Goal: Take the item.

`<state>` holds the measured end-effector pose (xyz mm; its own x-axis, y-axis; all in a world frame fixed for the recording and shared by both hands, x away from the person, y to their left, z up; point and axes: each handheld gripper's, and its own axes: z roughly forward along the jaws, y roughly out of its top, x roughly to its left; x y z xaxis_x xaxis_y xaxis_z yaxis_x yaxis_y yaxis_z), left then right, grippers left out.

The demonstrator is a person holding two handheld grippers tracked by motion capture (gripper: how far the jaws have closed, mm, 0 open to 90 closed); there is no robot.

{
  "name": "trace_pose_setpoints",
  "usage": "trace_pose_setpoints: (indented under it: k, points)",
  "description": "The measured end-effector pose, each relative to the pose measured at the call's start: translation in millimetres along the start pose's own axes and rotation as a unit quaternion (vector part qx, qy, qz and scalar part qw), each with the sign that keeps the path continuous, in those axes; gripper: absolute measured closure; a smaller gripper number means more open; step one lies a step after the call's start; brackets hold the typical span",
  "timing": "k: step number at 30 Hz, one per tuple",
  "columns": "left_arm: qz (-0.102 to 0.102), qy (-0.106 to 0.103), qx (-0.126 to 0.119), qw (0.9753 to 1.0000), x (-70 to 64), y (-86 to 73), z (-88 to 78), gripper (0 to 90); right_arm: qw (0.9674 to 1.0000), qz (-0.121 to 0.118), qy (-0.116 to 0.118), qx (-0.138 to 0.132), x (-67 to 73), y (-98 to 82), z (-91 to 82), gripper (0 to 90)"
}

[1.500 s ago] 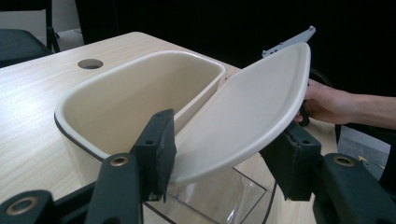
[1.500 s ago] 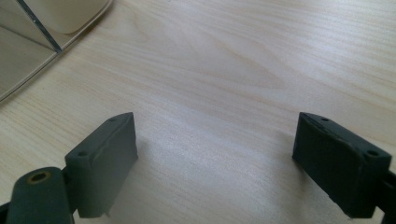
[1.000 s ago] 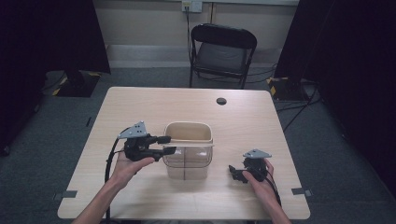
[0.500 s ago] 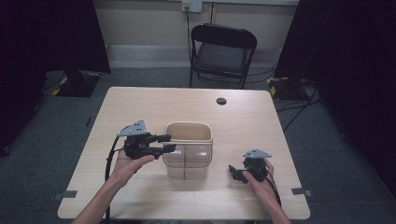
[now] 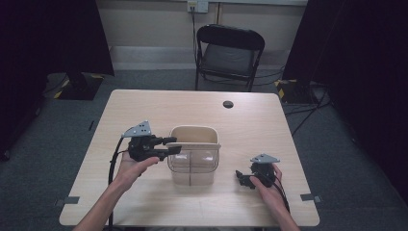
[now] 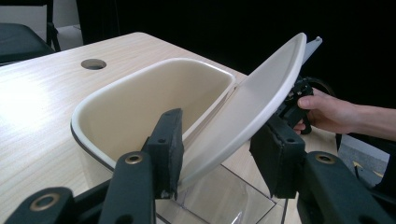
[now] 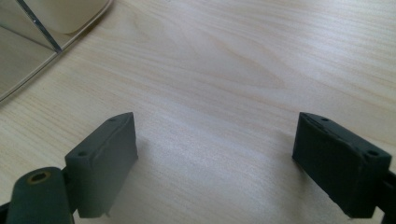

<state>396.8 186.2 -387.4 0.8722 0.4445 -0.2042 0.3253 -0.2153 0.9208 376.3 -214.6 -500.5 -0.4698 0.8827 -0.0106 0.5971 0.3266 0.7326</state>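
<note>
At table centre sits the bin (image 5: 192, 161); the left gripper (image 6: 219, 163), at its 9 o'clock, has just been narrowing its jaws around the tilted lid (image 6: 243, 121), pads close but not clearly pressing. A firm grip looks imminent, so the lid can be swung. The right gripper (image 7: 215, 161) rests wide open and empty at 3 o'clock.

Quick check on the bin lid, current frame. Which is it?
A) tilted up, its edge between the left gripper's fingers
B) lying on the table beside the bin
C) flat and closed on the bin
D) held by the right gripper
A: in the left gripper view the cream lid slants up from the bin, with its edge between the left gripper fingers, whose jaws have just been closing; the right gripper is open over bare table.
</note>
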Motion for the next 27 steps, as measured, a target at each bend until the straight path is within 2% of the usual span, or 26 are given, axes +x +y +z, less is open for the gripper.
trace_pose_setpoints:
  k: [15, 21, 27]
  points:
    - [-0.006, 0.009, 0.008, 0.9999, 3.6, 4.2, 1.1, 56.8, 1.0000, 0.000, 0.000, 0.000, 0.0, 0.0, 0.0, 13.0]
    - [-0.015, 0.007, 0.007, 0.9998, 4.6, 4.4, 1.4, 57.3, 1.0000, 0.000, 0.000, 0.000, 0.0, 0.0, 0.0, 13.0]
    - [-0.013, 0.008, 0.008, 0.9998, 7.0, 5.7, 1.8, 58.5, 1.0000, 0.000, 0.000, 0.000, 0.0, 0.0, 0.0, 13.0]
